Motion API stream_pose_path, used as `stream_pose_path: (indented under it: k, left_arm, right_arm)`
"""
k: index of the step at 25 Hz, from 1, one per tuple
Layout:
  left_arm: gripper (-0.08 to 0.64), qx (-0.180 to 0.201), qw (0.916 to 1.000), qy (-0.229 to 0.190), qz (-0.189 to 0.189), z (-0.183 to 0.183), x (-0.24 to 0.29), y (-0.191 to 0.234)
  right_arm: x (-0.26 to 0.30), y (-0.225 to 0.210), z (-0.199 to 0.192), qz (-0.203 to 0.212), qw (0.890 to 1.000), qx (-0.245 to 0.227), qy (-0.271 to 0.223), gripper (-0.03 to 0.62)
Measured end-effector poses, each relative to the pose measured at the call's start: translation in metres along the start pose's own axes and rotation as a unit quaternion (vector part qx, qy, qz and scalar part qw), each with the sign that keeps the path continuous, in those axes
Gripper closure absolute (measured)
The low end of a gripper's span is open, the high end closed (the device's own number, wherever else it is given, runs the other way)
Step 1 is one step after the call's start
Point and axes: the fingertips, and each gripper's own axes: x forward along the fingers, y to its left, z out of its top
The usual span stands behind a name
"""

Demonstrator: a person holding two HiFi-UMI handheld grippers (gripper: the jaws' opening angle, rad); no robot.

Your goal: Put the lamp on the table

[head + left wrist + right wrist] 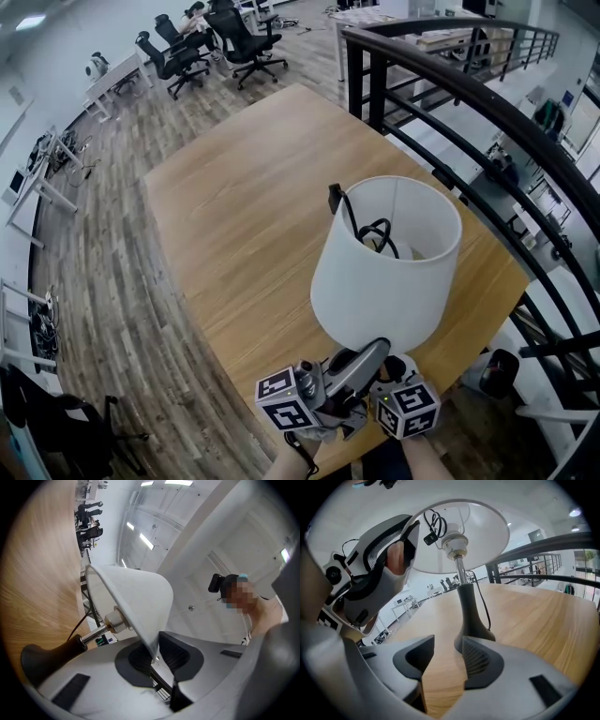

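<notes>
A lamp with a white shade (384,272) stands on the wooden table (234,216), close to its near edge. Its black cord (373,232) is coiled inside the shade. My left gripper (361,361) reaches up under the shade. In the left gripper view the shade's lower rim (152,644) sits between the pads of that gripper (157,657), with a slit of daylight beside it. Metal stem (93,633) and dark base (44,657) show at the left. My right gripper (443,656) is open and empty, just short of the dark base (471,616) resting on the tabletop.
A black railing (469,103) curves along the table's right side, with a drop beyond it. Office chairs (216,42) and desks (37,178) stand far off on the wood floor. A person (246,599) is behind the left gripper.
</notes>
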Motion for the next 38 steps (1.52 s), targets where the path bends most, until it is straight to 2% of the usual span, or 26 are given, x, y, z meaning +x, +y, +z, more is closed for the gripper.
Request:
stream_pose_path:
  k: [5, 19, 33, 38]
  left_arm:
    - [0.486, -0.008, 1.0, 0.003, 0.004, -0.008, -0.012, -0.003]
    - [0.472, -0.024, 0.9996, 0.016, 0.004, -0.027, -0.03, -0.007]
    - [0.468, -0.033, 0.9994, 0.012, 0.006, -0.033, -0.038, -0.007]
    - [0.447, -0.04, 0.9987, 0.015, 0.028, -0.031, -0.036, -0.005]
  right_arm:
    - [-0.008, 0.014, -0.013, -0.003, 1.0, -0.001, 0.009, 0.383]
    - [-0.032, 0.015, -0.037, -0.051, 0.999, 0.003, 0.018, 0.385]
    - [-0.047, 0.027, -0.054, -0.061, 0.998, 0.01, 0.025, 0.385]
    - [-0.051, 0.03, -0.055, -0.065, 0.998, 0.013, 0.023, 0.385]
